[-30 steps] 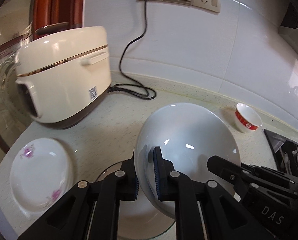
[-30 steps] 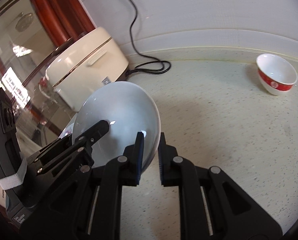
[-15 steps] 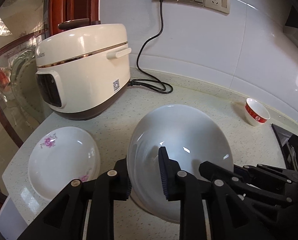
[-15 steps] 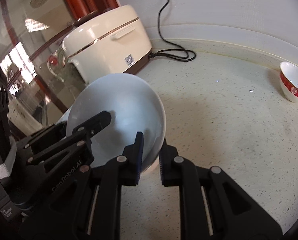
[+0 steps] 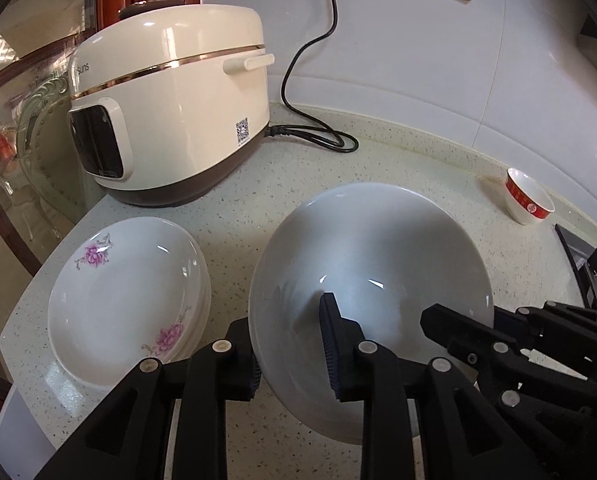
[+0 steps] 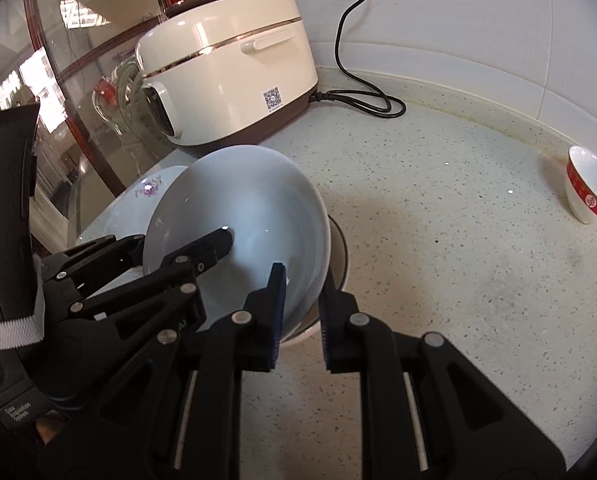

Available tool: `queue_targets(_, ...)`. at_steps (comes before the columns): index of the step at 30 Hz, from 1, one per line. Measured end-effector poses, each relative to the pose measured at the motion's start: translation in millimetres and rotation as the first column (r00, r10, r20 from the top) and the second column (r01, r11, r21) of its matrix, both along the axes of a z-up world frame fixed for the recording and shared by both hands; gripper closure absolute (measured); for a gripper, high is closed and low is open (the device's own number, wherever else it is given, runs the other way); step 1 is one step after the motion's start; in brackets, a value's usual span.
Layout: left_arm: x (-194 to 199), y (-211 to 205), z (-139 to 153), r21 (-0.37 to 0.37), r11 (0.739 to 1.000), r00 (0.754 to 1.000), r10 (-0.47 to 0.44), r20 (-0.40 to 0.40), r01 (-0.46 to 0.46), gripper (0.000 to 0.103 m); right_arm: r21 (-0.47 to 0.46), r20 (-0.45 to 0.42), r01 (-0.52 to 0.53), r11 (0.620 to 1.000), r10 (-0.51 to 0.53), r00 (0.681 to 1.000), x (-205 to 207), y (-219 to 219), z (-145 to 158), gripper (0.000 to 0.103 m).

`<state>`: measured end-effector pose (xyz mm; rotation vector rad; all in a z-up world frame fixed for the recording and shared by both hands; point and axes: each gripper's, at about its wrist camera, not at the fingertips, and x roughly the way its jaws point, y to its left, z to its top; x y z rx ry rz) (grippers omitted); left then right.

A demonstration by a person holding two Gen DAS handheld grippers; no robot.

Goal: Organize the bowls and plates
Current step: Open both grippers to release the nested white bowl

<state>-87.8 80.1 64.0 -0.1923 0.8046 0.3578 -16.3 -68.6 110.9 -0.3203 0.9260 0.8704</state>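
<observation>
A large plain white bowl (image 5: 378, 264) sits tilted on the speckled counter (image 5: 258, 200), just right of a stack of floral plates (image 5: 126, 292). My left gripper (image 5: 288, 328) straddles its near rim, one finger outside and one inside. Its jaws are opening and the pads stand off the rim. In the right wrist view my right gripper (image 6: 300, 280) is shut on the white bowl's (image 6: 250, 208) right rim. A second rim (image 6: 338, 248) shows under the bowl there. The floral plates (image 6: 146, 196) peek out behind it.
A cream rice cooker (image 5: 170, 112) stands at the back left, its black cord (image 5: 314, 140) coiled on the counter. A small red-and-white cup (image 5: 526, 196) sits by the wall at right. A black stove edge (image 5: 578, 248) is at far right; the counter ends at left.
Both grippers carried the bowl down and toward the floral plates. The left gripper's fingers, clamped on the rim before, have spread apart. The right gripper kept its grip.
</observation>
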Motion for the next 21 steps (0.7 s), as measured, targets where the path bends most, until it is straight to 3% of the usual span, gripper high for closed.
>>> queue_targets(7,2.8,2.8,-4.9,0.001,1.000,1.000,0.004,-0.016,-0.004,0.073,-0.043,0.049,-0.007,0.999,0.009,0.999,-6.0,3.9,-2.3,0.083)
queue_targets(11,3.4,4.4,-4.7,0.005,1.000,1.000,-0.002,-0.015,0.002,0.073,-0.060,0.095,-0.003,0.998,0.009,0.995,-8.6,4.8,-1.0,0.077)
queue_targets(17,3.8,8.5,-5.5,-0.002,1.000,1.000,0.003,-0.010,-0.003,0.064,-0.054,0.083,-0.013,0.998,0.017,0.996,-6.8,4.4,-3.3,0.075)
queue_targets(21,3.5,12.0,-3.2,-0.003,1.000,1.000,0.010,0.003,-0.010,0.041,-0.027,0.060,-0.015,1.000,0.017,0.998,-2.5,-0.9,0.6,0.070)
